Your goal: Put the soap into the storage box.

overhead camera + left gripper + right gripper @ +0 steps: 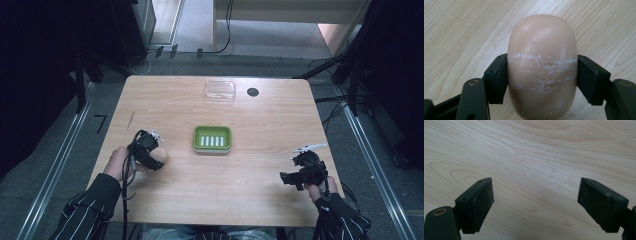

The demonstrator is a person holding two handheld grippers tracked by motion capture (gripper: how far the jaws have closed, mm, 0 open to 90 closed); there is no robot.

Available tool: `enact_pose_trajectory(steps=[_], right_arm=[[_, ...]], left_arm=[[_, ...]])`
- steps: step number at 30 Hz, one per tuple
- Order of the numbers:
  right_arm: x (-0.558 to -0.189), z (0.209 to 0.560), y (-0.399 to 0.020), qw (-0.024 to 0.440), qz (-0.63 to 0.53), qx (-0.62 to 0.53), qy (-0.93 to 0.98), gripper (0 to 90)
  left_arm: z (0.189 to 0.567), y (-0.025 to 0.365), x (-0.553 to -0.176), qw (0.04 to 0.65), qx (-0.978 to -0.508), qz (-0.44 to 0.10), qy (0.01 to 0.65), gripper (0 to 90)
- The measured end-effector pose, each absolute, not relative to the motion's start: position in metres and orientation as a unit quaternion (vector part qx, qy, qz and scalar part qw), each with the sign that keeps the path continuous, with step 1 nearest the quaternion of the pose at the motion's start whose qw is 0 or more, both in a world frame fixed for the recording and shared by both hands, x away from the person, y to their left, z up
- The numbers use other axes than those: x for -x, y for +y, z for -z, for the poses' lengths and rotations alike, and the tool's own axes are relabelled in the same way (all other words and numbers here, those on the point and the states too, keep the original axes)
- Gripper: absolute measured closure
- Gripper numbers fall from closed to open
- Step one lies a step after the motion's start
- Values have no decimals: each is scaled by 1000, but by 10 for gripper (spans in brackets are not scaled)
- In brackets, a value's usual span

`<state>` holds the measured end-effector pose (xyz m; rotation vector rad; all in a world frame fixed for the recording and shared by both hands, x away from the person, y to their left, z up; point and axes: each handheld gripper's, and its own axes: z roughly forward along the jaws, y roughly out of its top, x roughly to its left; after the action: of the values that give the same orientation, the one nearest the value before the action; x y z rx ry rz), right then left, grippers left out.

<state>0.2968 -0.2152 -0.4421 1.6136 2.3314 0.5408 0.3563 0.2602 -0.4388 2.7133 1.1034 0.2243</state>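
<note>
soap bar [542,67] clamped between left hand-held gripper [541,77] jaws, apparently above table [461,32].

Soap [542,67] base cut off, perhaps

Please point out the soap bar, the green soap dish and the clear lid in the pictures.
Soap bar [541,50], left gripper view, on its smooth upper face.
Green soap dish [196,138], high view, on its left rim.
Clear lid [219,91], high view, on its flat middle.
</note>
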Motion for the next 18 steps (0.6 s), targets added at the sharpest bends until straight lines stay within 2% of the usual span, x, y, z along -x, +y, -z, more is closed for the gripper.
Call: enact_pose_trajectory(steps=[18], right_arm=[[-297, 442, -215, 128, -185, -555, 801, 141]], left_arm=[[430, 256, -361, 115, -920, -86, 365, 337]])
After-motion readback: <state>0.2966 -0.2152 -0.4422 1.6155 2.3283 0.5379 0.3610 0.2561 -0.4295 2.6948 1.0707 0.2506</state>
